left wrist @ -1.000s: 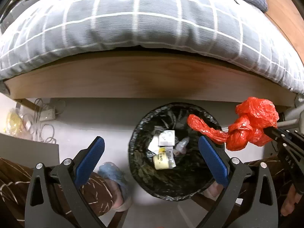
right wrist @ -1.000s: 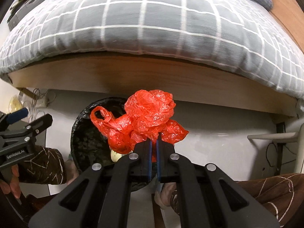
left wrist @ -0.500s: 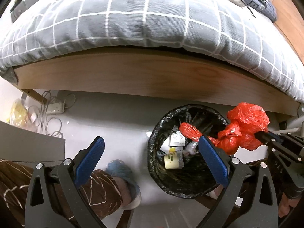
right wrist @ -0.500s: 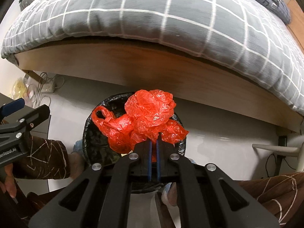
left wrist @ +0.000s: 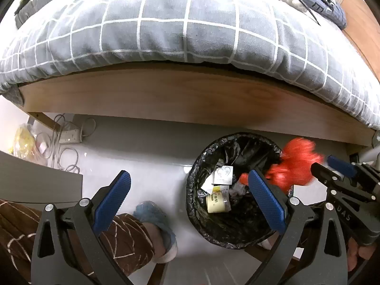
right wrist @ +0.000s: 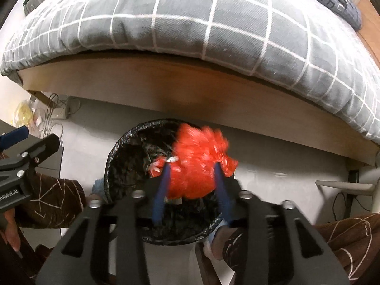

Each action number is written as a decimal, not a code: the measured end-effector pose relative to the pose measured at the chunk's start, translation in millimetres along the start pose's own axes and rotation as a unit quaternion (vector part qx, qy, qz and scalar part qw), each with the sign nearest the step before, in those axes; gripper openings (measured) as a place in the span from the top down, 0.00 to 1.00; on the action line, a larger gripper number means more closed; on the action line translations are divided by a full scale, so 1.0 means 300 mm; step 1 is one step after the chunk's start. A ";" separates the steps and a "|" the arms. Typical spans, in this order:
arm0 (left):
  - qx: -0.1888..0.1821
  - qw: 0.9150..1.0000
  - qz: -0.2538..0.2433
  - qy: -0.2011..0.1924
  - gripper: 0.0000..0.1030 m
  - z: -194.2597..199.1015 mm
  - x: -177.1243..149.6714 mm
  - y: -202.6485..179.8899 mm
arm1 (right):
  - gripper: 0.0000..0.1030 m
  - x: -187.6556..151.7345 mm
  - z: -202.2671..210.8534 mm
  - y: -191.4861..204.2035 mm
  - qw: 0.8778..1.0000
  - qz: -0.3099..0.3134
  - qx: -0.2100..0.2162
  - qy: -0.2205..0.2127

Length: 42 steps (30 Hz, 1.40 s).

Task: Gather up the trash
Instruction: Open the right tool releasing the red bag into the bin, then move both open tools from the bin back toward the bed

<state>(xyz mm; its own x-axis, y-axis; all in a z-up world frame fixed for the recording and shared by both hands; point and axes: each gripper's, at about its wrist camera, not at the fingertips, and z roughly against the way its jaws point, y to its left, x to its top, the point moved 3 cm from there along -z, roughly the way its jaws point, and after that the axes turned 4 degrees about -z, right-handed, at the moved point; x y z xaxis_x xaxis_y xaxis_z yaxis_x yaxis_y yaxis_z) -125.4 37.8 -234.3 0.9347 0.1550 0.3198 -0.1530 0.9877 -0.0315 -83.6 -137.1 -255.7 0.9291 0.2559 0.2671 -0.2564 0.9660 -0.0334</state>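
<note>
A crumpled red plastic bag (right wrist: 194, 163) is blurred between the spread fingers of my right gripper (right wrist: 192, 166), over the black-lined trash bin (right wrist: 118, 156). The right gripper is open. In the left wrist view the red bag (left wrist: 294, 166) hangs at the bin's right rim (left wrist: 192, 175), just off the right gripper's tip (left wrist: 332, 166). Paper packets and a yellow-labelled packet (left wrist: 217, 201) lie in the bin. My left gripper (left wrist: 187, 190) is open and empty above the floor, its right finger over the bin.
A bed with a grey checked duvet (left wrist: 190, 23) and wooden frame (left wrist: 190, 97) stands behind the bin. A power strip with cables (left wrist: 68, 139) and a yellow bag (left wrist: 21, 140) lie at left. The person's legs and blue slipper (left wrist: 154, 216) flank the bin. A grey panel (left wrist: 35, 185) sits at left.
My right gripper has opened and the red bag is coming free over the bin. Both cameras have drawn back, so the bin sits further right in the left view.
</note>
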 end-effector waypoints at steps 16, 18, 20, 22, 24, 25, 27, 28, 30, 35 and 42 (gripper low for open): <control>-0.011 0.999 -0.013 -0.051 0.05 0.165 0.081 -0.034 | 0.07 0.053 0.187 -0.091 0.994 -0.047 -0.004 -0.097; -0.013 0.998 -0.013 -0.058 0.05 0.188 0.097 -0.043 | 0.07 0.066 0.223 -0.102 0.992 -0.054 -0.003 -0.110; -0.016 0.998 -0.014 -0.065 0.05 0.214 0.112 -0.053 | 0.07 0.079 0.255 -0.117 0.991 -0.058 -0.002 -0.121; -0.018 0.997 -0.015 -0.071 0.05 0.235 0.130 -0.063 | 0.07 0.093 0.288 -0.132 0.990 -0.060 -0.002 -0.131; -0.020 0.997 -0.019 -0.077 0.05 0.255 0.150 -0.076 | 0.07 0.106 0.311 -0.137 0.988 -0.060 -0.005 -0.140; -0.021 0.996 -0.021 -0.079 0.06 0.261 0.156 -0.083 | 0.07 0.116 0.330 -0.146 0.987 -0.060 -0.007 -0.147; -0.022 0.996 -0.024 -0.084 0.05 0.276 0.172 -0.096 | 0.07 0.130 0.353 -0.158 0.986 -0.061 -0.012 -0.155; -0.023 0.996 -0.026 -0.086 0.05 0.285 0.183 -0.103 | 0.07 0.136 0.362 -0.166 0.985 -0.062 -0.013 -0.158; -0.023 0.995 -0.028 -0.092 0.05 0.302 0.208 -0.112 | 0.07 0.160 0.387 -0.189 0.984 -0.064 -0.016 -0.166; -0.026 0.993 -0.031 -0.107 0.06 0.344 0.278 -0.131 | 0.07 0.224 0.437 -0.233 0.981 -0.067 -0.024 -0.181; -0.030 0.992 -0.025 -0.117 0.06 0.371 0.388 -0.141 | 0.07 0.319 0.481 -0.278 0.978 -0.069 -0.029 -0.196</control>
<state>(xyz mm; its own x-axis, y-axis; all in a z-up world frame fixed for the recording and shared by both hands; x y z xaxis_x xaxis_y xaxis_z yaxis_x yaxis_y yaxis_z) -45.9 11.9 -90.2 0.8396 0.1034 0.5333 -0.0819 0.9946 -0.0638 -11.8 -198.5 -88.4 0.7774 0.0999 0.6210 -0.1102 0.9937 -0.0220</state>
